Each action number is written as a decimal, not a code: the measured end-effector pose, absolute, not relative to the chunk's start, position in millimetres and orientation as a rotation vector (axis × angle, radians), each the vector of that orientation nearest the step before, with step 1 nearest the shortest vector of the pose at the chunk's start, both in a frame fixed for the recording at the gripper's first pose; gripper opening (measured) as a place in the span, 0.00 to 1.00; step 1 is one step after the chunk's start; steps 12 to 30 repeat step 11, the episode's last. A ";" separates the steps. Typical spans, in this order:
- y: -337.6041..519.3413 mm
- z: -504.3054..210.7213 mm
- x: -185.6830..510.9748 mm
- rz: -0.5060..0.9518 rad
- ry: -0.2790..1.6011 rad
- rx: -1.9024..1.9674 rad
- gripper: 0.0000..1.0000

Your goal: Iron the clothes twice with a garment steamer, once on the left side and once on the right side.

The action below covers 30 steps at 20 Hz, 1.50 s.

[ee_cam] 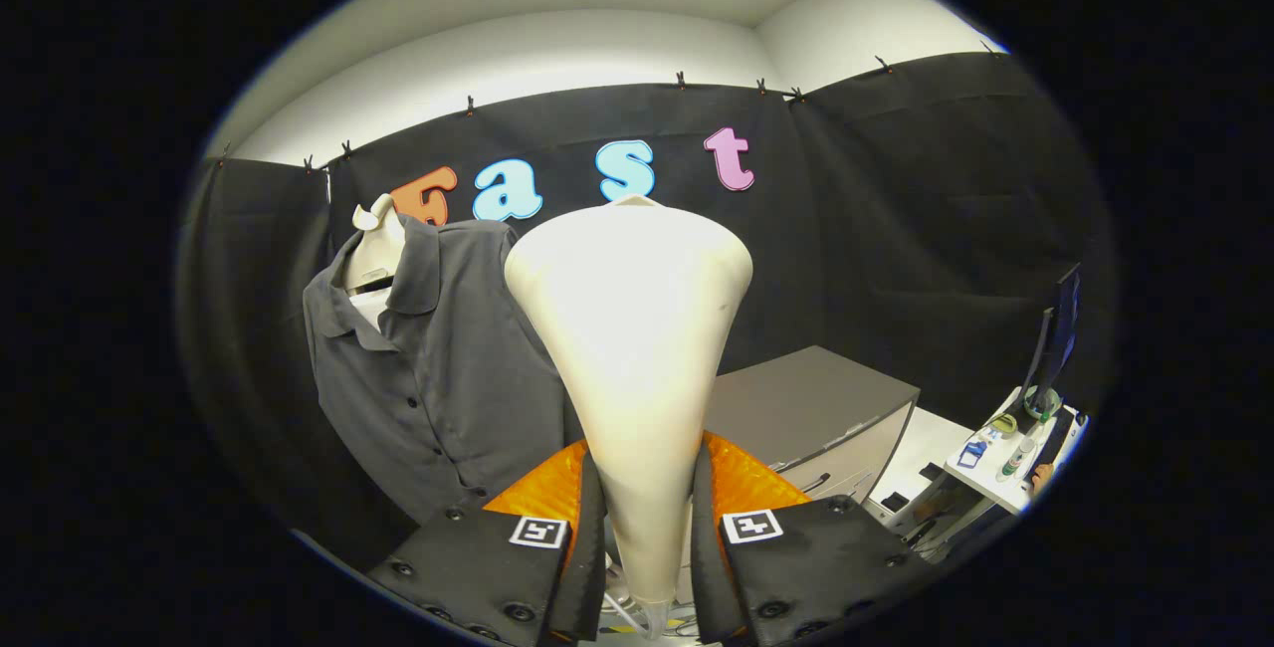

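Note:
A cream, cone-shaped garment steamer (632, 348) stands upright between my fingers, its narrow handle pinched low down and its wide head rising above them. My gripper (647, 518) is shut on that handle, both black fingers pressing its sides. A dark grey collared shirt (438, 368) with a button placket hangs on a pale mannequin torso (376, 247) just beyond and to the left of the steamer head. The steamer head hides the shirt's right side, and I cannot tell whether it touches the fabric.
A grey cabinet (816, 408) with drawer handles stands to the right behind the steamer. Further right, a white desk (995, 478) carries a monitor (1057, 338) and small items, with a hand at its edge.

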<state>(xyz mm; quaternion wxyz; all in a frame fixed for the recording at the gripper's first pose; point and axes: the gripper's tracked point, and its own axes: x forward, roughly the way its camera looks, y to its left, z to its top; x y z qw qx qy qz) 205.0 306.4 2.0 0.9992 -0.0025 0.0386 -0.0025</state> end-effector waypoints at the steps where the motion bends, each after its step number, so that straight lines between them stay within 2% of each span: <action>1: 304.1 5.0 202.9 -0.011 0.068 -0.004 0.43; 30: 304.8 4.9 203.0 -0.005 0.082 -0.003 0.43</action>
